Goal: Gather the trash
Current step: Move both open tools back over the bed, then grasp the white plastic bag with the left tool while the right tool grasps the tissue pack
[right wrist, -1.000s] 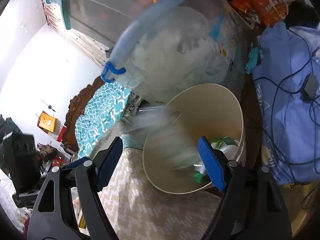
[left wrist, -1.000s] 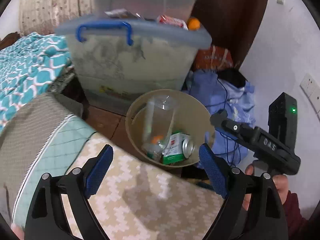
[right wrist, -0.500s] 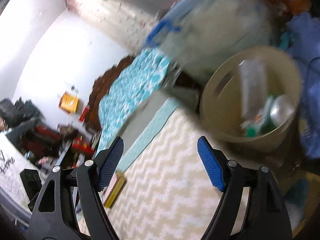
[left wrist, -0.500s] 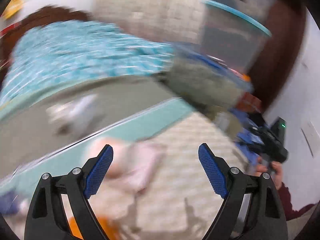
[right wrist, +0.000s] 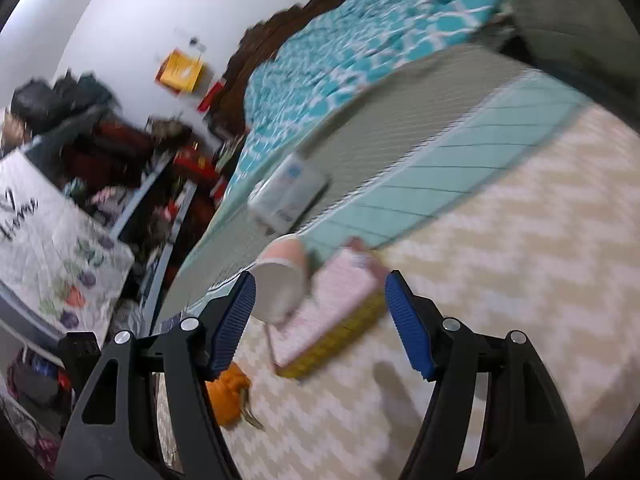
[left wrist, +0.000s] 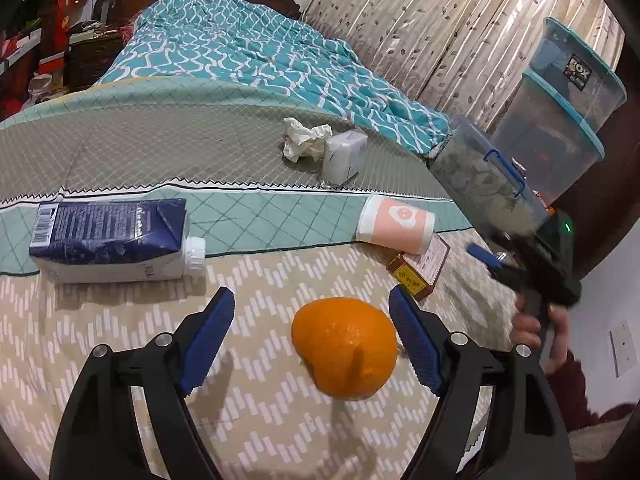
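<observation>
Trash lies on the patterned bedspread (left wrist: pixel 120 360). An orange (left wrist: pixel 344 352) sits between the closing jaws of my left gripper (left wrist: pixel 312 320), close to the right pad, and no pad presses on it. Beyond lie a blue carton (left wrist: pixel 108 236), a tipped paper cup (left wrist: pixel 394 222), a small brown box (left wrist: pixel 420 268), crumpled tissue (left wrist: pixel 304 138) and a white pack (left wrist: pixel 344 154). My right gripper (right wrist: pixel 320 312) is closing around the pink-and-yellow box (right wrist: pixel 332 312) without touching it, beside the cup (right wrist: pixel 280 288). The orange (right wrist: pixel 228 396) shows behind its left finger.
A teal blanket (left wrist: pixel 260 52) covers the far bed. Stacked clear storage tubs (left wrist: pixel 560 120) and a lidded tub with a blue handle (left wrist: pixel 488 184) stand at the right. A hand (left wrist: pixel 532 324) holds the other gripper there. Cluttered shelves (right wrist: pixel 100 152) line the left wall.
Both views have swung away from the beige bin to the bed. The orange now lies between the left jaws, the box and cup before the right. Both jaws look slightly narrower.
</observation>
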{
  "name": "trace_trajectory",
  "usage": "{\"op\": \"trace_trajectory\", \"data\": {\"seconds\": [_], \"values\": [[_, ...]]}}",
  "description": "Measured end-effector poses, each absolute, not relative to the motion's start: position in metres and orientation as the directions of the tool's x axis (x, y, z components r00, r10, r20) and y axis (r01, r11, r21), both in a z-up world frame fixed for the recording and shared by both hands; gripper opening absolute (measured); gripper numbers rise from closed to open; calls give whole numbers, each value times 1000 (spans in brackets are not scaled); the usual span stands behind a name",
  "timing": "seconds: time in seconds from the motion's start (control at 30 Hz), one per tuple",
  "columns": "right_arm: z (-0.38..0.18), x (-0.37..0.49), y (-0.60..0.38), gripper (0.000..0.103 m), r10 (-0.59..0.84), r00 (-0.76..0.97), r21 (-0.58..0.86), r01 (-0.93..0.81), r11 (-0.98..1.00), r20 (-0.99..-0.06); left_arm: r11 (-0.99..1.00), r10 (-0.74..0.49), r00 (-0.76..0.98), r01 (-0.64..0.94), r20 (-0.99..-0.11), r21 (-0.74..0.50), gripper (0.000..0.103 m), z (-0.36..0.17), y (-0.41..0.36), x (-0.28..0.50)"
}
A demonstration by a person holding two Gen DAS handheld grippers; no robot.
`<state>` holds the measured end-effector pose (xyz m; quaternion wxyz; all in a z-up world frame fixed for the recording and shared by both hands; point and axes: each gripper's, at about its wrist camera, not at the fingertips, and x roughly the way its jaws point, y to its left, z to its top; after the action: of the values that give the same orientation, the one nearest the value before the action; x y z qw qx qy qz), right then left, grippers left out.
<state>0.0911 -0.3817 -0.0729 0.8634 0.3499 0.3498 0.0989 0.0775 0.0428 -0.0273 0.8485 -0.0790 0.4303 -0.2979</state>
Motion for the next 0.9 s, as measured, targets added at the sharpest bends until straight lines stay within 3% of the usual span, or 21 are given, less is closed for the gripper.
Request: {"op": "trace_trajectory", "data": {"seconds": [0.13,0.23,0.3,0.4,0.53,0.67,0.8,0.9], "values": [[-72,130,-358,70,366,702,586,91,805,-611,800,-590,464,445,-661,-402,75,-27,53,83],[-76,146,-333,69,460,602,579,5,815,-653,805,-580,474,459,-663,-376,75,-16,47,101],[-74,146,-307,63,607,504,640,-130,757,-615,814,-559,486,476,-672,-333,76,-3,33,123],[-52,146,-303,64,593,545,597,-197,777,-592,835,-515,484,469,-707,-288,76,8,9,166],[-36,183,-333,74,481,629,547,-104,830,-611,818,-551,355,408,-756,-405,78,2,-32,258],[-41,254,-366,75,410,631,548,28,836,-658,827,-554,263,281,-790,-486,78,-33,-59,325],[-69,323,-381,75,441,572,614,145,776,-692,853,-520,219,191,-826,-486,78,-72,-74,358],[-97,337,-385,74,524,524,692,191,696,-671,812,-583,167,152,-795,-564,78,-91,-76,360]]}}
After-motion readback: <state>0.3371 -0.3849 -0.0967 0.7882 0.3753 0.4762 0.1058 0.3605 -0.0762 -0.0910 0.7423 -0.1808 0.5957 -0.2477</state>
